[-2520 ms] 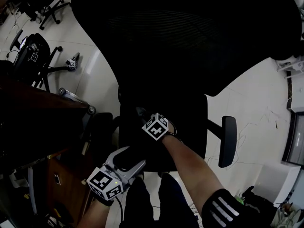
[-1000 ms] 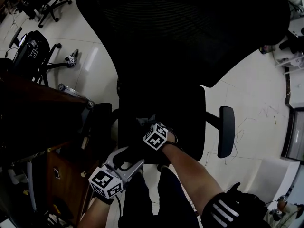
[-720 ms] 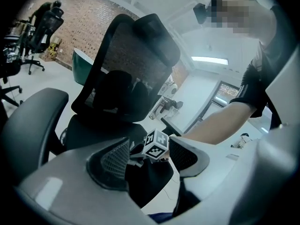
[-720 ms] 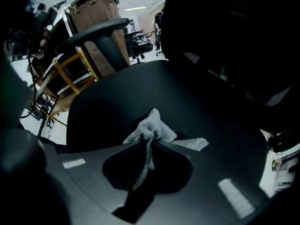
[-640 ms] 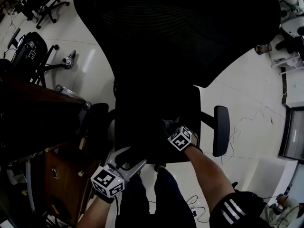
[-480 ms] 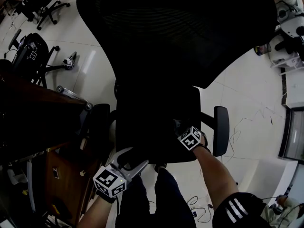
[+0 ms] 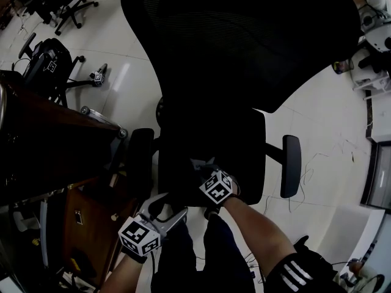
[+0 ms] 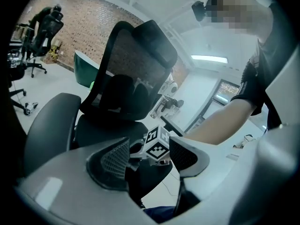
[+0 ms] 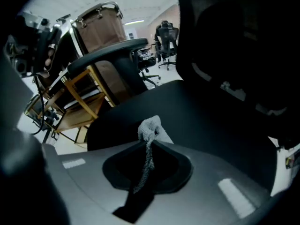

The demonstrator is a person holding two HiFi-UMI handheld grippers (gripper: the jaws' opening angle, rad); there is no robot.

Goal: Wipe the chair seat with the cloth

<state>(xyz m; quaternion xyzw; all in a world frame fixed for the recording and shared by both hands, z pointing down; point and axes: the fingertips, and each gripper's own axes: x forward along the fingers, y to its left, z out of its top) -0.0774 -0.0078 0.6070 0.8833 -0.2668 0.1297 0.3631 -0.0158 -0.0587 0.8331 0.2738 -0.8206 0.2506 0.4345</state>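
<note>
The black office chair's seat (image 7: 235,145) fills the middle of the head view, below its tall mesh backrest (image 7: 244,41). My right gripper (image 7: 206,174) is over the seat's front left part, shut on a grey-white cloth (image 7: 200,165). In the right gripper view the cloth (image 9: 150,127) sticks out of the closed jaws of the right gripper (image 9: 149,144) and rests on the seat (image 9: 201,121). My left gripper (image 7: 165,207) hangs open just off the seat's front left corner, holding nothing. The left gripper (image 8: 149,154) looks toward the right gripper's marker cube (image 8: 157,144).
A dark wooden desk (image 7: 49,145) stands close on the left, beside the chair's left armrest (image 7: 139,157). The right armrest (image 7: 291,163) juts out over the white tiled floor. Other office chairs (image 7: 52,60) stand at the far left. The person's legs (image 7: 201,255) are at the seat's front.
My right gripper swept the cloth from the seat's front left to its front right, then came back toward the left. The left gripper stayed open by the front corner.
</note>
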